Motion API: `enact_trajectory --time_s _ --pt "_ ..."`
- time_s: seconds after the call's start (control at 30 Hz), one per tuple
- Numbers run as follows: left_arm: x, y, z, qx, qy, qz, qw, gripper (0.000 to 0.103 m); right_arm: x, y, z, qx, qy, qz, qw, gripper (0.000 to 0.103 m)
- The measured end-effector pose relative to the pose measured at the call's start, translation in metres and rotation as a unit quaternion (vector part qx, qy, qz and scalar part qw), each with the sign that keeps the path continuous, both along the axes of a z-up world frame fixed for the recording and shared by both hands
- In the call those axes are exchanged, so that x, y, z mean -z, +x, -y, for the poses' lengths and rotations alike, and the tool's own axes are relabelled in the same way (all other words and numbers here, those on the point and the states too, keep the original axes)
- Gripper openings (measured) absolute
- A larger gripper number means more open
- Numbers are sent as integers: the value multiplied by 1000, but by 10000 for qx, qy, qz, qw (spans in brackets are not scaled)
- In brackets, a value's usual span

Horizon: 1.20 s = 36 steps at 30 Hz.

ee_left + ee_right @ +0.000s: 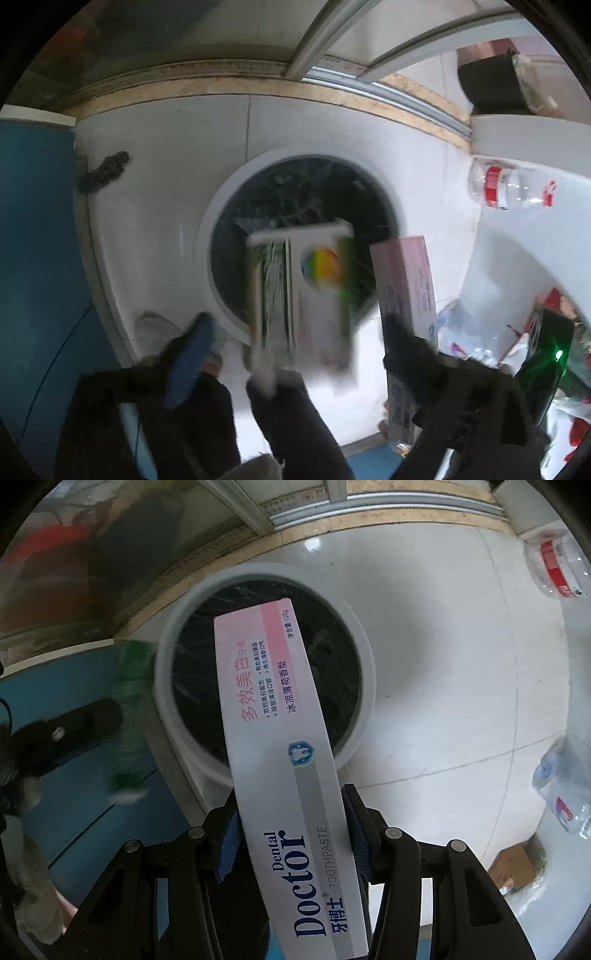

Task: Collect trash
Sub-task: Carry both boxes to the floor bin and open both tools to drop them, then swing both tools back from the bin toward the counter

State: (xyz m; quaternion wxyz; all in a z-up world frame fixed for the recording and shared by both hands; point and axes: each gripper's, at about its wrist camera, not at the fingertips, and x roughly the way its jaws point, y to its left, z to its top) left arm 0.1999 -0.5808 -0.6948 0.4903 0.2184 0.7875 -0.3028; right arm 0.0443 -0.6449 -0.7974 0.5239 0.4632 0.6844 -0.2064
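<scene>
right tool (291,845) gripping toothpaste box (280,746), long axis aimed at the bin (258,576) mouth straight ahead on the floor | left tool (295,354) spread wide, colourful box (306,291) looks loose, blurry though

toothpaste box (280,738) brand: "Dental Doctor", "牙博士", "TOOTHPASTE"
box upper print: "多效美白", "冰凉薄荷香型", "净含量:120g"
other labels: unreadable

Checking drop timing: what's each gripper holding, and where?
Left gripper: nothing; the rainbow-print box is loose between open jaws. Right gripper: toothpaste box lower end between pads; grip unclear.
</scene>
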Motion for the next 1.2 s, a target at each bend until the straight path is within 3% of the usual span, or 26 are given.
enact_trajectory --time_s 0.03,0.1,0.2,0.3,0.53,0.67,1.0,1.2 --pt "6 0 -7 8 10 46 10000 99 4 2 -3 -8 -76 2 10000 92" --pt "16 0 -11 59 85 237 9997 99 5 0 -3 14 -223 -15 9997 103" --pt "11 0 -23 103 90 780 9969 99 -3 -6 -5 20 -563 -64 9984 103" --pt "-6 1 -40 299 39 1639 9860 99 -19 -6 -3 -88 -991 -146 9949 103" --pt "-57 -1 -66 252 45 2138 9765 99 -77 -6 -18 -287 -1585 -44 9869 103" --pt "-102 -5 -77 119 -41 2249 9743 99 -134 -7 -25 -288 -1800 155 9831 103" --pt "-265 -32 -100 -81 -662 2496 9661 99 -338 -41 -42 -265 -2399 741 9676 103" --pt "-349 -56 -115 -55 -973 2688 9583 99 -443 -69 -51 -224 -2668 982 9585 103"
